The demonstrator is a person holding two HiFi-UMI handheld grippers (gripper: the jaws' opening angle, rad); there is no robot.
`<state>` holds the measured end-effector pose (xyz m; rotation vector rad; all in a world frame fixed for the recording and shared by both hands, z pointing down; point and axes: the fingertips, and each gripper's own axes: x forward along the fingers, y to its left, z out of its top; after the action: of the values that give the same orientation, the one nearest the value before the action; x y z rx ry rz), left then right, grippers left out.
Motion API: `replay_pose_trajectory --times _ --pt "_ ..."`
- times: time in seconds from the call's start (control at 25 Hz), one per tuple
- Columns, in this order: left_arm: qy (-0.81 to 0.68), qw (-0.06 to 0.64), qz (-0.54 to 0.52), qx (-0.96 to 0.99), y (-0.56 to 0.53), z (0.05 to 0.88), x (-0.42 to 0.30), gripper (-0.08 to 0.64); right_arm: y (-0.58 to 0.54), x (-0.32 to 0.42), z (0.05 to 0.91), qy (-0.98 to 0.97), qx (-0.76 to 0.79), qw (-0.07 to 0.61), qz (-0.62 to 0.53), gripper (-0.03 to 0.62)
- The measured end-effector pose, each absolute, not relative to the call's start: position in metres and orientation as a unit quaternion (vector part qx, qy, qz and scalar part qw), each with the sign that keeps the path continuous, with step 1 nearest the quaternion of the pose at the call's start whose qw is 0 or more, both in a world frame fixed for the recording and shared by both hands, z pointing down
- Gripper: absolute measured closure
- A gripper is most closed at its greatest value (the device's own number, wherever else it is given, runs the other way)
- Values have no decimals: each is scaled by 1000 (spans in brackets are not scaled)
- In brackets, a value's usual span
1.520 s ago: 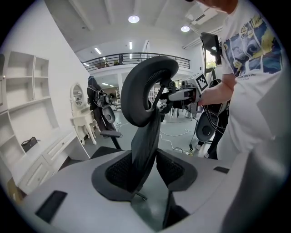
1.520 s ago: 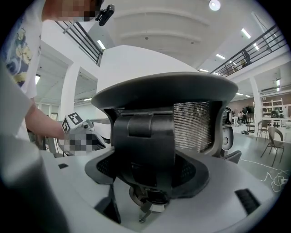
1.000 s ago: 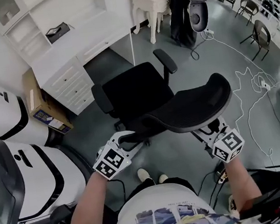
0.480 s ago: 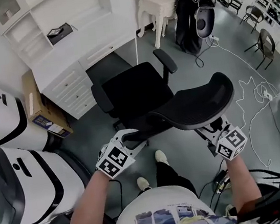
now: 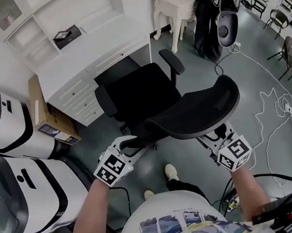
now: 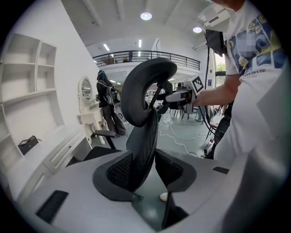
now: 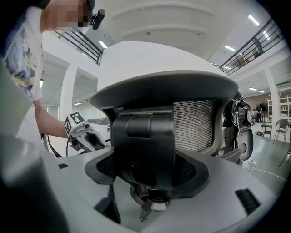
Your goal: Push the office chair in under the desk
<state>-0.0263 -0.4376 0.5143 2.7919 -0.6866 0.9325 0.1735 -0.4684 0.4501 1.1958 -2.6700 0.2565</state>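
Note:
The black office chair stands with its seat (image 5: 137,95) facing the white desk (image 5: 87,46), the front of the seat just short of the desk's dark knee opening. Its curved mesh backrest (image 5: 199,112) points towards me. My left gripper (image 5: 131,144) is shut on the backrest's left edge; in the left gripper view that edge (image 6: 142,150) runs upright between the two pads. My right gripper (image 5: 213,137) is shut on the backrest's right side. In the right gripper view a black support block (image 7: 143,145) on the back fills the gap between its pads.
Two large white machines (image 5: 8,132) (image 5: 27,194) and a cardboard box (image 5: 46,119) crowd the left. A white side table (image 5: 178,1) and black standing equipment (image 5: 217,6) are at the back right. Cables (image 5: 274,106) lie on the floor at right. The person's foot (image 5: 170,172) is behind the chair.
The chair and both grippers have moved forward towards the desk, and the person has stepped after them. Both grips stay where they were on the backrest.

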Motion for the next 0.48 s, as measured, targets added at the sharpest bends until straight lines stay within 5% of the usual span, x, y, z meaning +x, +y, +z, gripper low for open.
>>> replay_pose_trajectory --times 0.48 --pt "-263 78 311 910 -504 516 -35 391 -544 162 450 -913 385 104 88 265"
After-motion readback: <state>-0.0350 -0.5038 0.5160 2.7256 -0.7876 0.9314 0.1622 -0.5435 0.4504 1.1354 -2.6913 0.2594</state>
